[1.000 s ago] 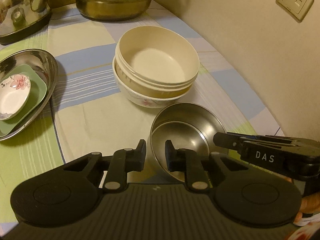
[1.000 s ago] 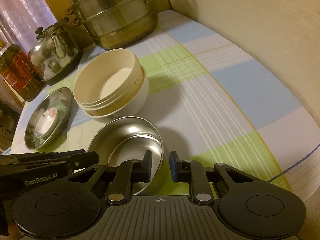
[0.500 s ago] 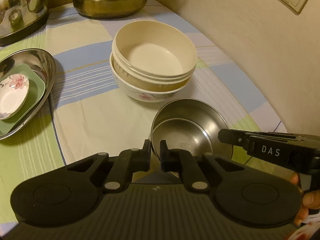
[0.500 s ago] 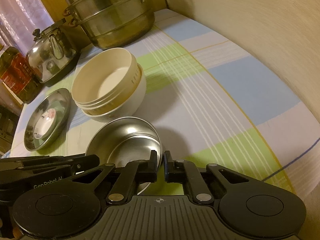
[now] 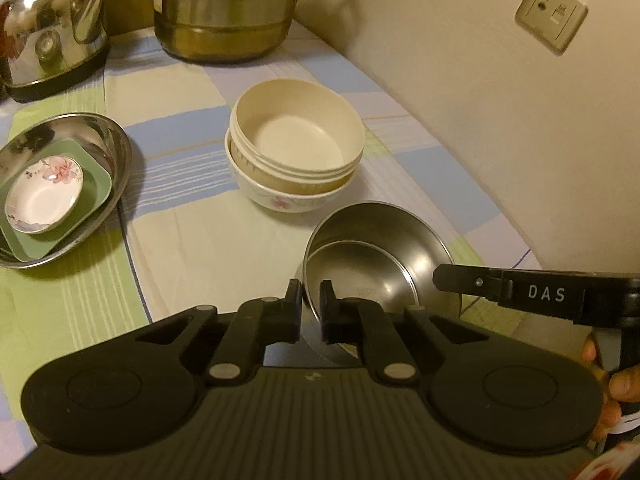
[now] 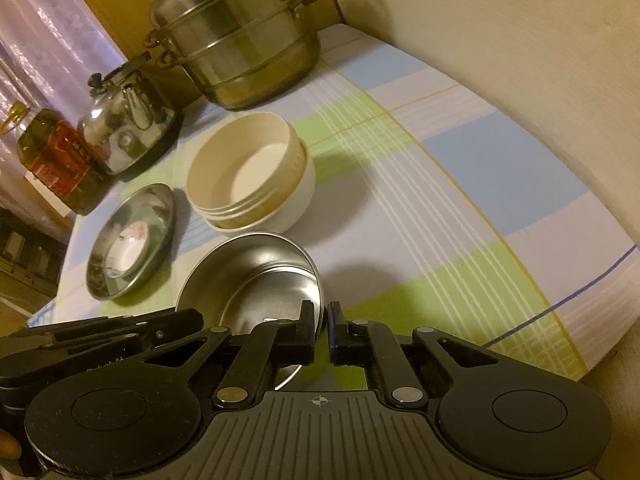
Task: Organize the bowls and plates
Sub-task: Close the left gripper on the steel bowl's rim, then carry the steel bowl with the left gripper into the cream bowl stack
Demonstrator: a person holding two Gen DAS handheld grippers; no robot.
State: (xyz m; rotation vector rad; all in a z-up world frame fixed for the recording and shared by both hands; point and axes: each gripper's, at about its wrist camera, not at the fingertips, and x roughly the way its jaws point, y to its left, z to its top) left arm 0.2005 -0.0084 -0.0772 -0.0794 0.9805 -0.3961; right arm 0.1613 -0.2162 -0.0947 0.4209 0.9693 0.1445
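steel bowls (image 5: 380, 268) | checked tablecloth (image 5: 192, 248) | beige wall (image 5: 500, 100) | wall socket (image 5: 551, 13)

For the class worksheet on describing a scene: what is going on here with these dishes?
A person is tidying dishes with a gripper in each hand. The left gripper and the right gripper are both clamped on the rim of the steel bowl, at opposite sides; a smaller steel bowl sits nested inside it. Beyond stands a stack of cream bowls. To the left, a steel plate holds a green dish and a floral saucer. A steamer pot and kettle stand at the back.
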